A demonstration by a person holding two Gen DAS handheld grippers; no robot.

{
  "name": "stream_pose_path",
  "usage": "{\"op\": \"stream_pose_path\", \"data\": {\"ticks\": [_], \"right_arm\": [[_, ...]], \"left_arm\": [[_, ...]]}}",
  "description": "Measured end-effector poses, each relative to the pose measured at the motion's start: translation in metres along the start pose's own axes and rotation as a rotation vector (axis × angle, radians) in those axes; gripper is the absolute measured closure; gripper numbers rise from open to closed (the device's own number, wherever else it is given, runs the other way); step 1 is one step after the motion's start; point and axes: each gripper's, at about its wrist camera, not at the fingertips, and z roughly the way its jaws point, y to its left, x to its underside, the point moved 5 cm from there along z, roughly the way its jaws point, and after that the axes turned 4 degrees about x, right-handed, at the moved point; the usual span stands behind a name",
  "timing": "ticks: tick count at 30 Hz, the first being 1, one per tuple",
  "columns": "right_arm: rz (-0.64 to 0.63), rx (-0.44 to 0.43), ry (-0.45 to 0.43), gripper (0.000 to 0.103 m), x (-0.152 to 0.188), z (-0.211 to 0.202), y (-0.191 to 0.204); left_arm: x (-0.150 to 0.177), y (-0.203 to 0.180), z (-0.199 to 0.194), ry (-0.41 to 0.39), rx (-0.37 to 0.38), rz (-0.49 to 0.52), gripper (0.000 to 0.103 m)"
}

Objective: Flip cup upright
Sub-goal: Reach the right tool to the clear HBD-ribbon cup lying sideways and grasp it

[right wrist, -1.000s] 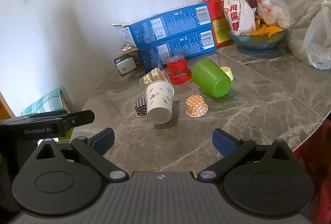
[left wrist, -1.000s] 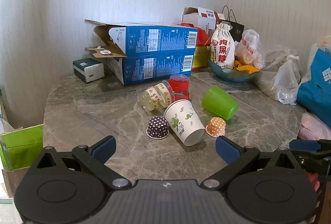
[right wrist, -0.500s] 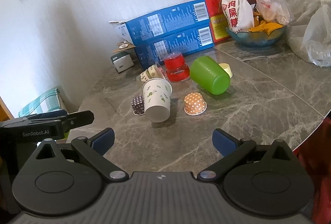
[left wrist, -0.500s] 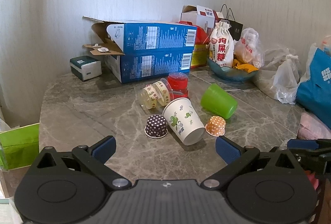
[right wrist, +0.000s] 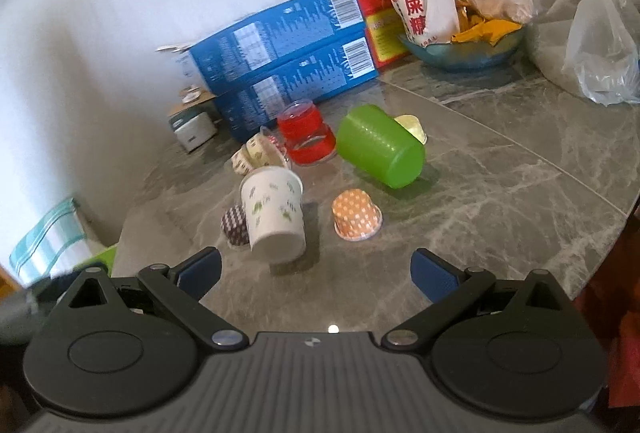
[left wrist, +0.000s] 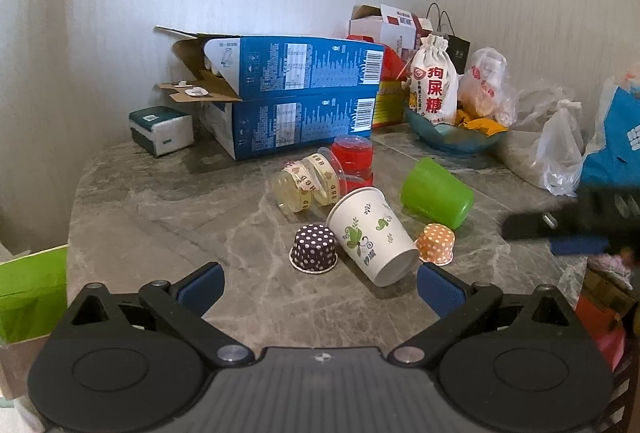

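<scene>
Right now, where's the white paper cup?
Centre of both views: white paper cup lies on its side between the purple dotted liner and orange dotted liner.

A white paper cup (left wrist: 371, 235) printed with green leaf motifs lies on its side on a grey marble tabletop (left wrist: 160, 217), its closed base toward both cameras, its open mouth facing away, between a purple dotted baking cup (left wrist: 314, 249) and an orange one (left wrist: 436, 243).
</scene>
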Motion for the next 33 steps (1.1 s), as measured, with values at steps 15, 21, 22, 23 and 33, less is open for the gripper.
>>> {"op": "stream_pose_path", "data": {"ticks": [15, 21, 22, 23, 33], "right_arm": [[0.158, -0.056, 0.328, 0.001, -0.097, 0.143, 0.116], [0.246, 0.0, 0.446, 0.009, -0.089, 0.187, 0.126], [0.259, 0.011, 0.459, 0.012, -0.087, 0.192, 0.126], [0.265, 0.024, 0.461, 0.012, -0.088, 0.198, 0.126], [0.297, 0.18, 0.461, 0.022, -0.09, 0.227, 0.113]], "left_arm": [[0.003, 0.055, 0.02, 0.003, 0.053, -0.043, 0.0], [0.008, 0.075, 0.013, -0.03, 0.057, -0.067, 0.0], [0.01, 0.078, 0.012, -0.032, 0.06, -0.068, 0.0], [0.011, 0.081, 0.011, -0.035, 0.063, -0.072, 0.0], [0.029, 0.095, 0.001, -0.053, 0.104, -0.132, 0.0]]}}
